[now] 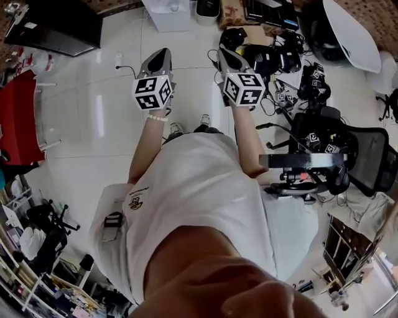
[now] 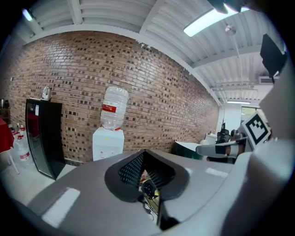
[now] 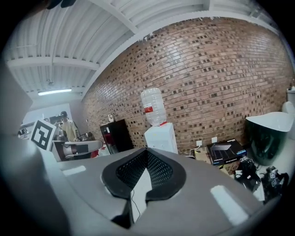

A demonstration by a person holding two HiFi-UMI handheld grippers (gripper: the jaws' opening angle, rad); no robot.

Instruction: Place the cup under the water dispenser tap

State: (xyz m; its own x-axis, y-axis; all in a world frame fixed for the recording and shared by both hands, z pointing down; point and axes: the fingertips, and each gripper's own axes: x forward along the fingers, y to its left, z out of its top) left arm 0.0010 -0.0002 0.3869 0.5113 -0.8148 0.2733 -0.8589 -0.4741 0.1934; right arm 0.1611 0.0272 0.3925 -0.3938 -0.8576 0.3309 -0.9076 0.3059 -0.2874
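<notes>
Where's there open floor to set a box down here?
Bare tiles lie between the red furniture and the person, up to the water dispenser. The right side is crowded: cables, office chair.

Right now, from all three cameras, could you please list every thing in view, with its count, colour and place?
water dispenser: one, white, against the brick wall
water bottle: one, clear with a red label, on top of the dispenser
brick wall: one, brown, behind the dispenser
cabinet: one, black, left of the dispenser
box: one, black, on the floor by the wall
table: one, white top, right of the box
office chair: one, black, at the person's right
cables and gear: many, mostly black, on the floor ahead
cup: none in view
left gripper: one, grey, held out ahead, jaws shut, empty
right gripper: one, grey, beside the left one, jaws shut, empty
shirt: one, white, on the person
</notes>
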